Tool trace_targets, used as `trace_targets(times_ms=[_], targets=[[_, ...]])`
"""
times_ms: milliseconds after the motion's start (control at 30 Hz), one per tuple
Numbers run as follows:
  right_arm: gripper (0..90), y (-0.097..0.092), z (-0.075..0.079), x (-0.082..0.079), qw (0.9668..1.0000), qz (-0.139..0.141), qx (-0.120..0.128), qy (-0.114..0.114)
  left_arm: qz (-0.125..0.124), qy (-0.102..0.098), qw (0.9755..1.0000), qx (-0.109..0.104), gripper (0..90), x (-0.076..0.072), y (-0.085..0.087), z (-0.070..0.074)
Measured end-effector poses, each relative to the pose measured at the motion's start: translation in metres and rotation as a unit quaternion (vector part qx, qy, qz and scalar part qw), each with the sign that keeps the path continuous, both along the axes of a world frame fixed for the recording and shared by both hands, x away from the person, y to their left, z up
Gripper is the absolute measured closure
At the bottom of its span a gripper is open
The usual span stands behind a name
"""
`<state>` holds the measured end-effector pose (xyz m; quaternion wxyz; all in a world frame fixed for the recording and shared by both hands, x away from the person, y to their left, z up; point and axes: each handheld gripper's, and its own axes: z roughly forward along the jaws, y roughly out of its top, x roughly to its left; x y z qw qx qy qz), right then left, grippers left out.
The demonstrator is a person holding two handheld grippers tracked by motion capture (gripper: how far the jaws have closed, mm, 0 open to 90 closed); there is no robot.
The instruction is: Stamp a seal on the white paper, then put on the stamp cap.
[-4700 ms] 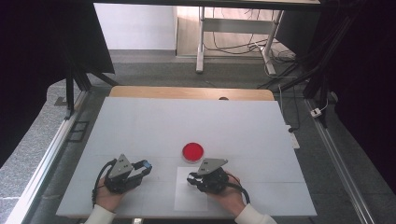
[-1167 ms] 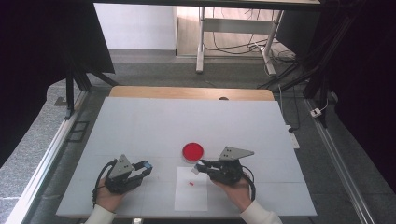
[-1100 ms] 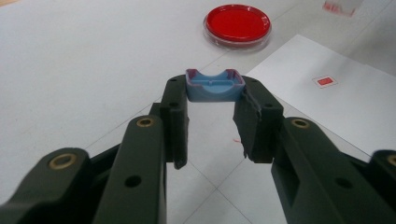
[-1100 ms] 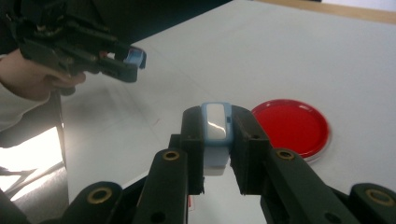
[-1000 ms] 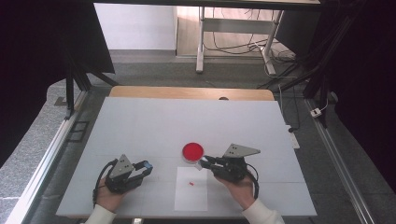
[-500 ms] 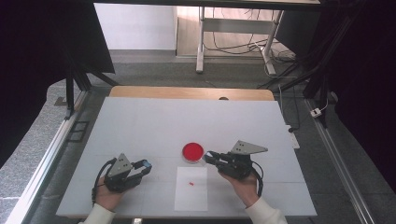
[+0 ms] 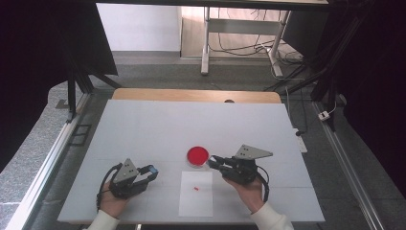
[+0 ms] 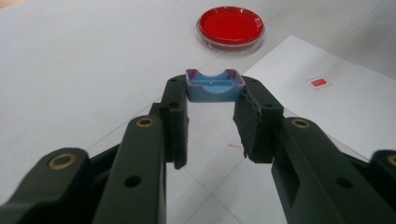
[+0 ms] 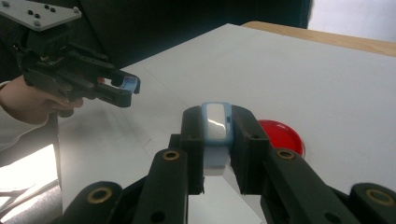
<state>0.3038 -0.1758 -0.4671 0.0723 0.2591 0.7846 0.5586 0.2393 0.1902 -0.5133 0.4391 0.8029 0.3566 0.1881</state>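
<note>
While both tongs stay clamped, left tongs (image 8: 212,109) on blue tray (image 8: 214,86), right tongs (image 9: 215,140) on pale-blue piece (image 9: 216,122), beside red dish (image 7: 197,155)

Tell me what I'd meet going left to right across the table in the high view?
Left gripper clamped on a blue piece → white sheet of paper → right gripper, which a hand holds.

Both tongs, left (image 7: 152,170) and right (image 7: 214,161), are black with brass-coloured rivets, each topped by a grey 3-cornered plate, trailing black cables; white sleeves at both wrists.
</note>
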Motion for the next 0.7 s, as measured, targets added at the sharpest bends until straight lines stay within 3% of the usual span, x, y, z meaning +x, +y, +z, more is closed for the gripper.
trace_targets(times_ms=[200, 700], targets=[[75.5, -0.001, 0.001, -0.001, 1.0000, -0.001, 0.003, -0.002, 0.002, -0.002, 1.0000, -0.002, 65.1, 0.000, -0.001, 0.001], [75.4, 0.001, 0.004, -0.006, 0.9999, 0.004, 0.005, -0.010, -0.022, -0.017, 0.9996, 0.004, 65.1, -0.004, -0.021, 0.010]])
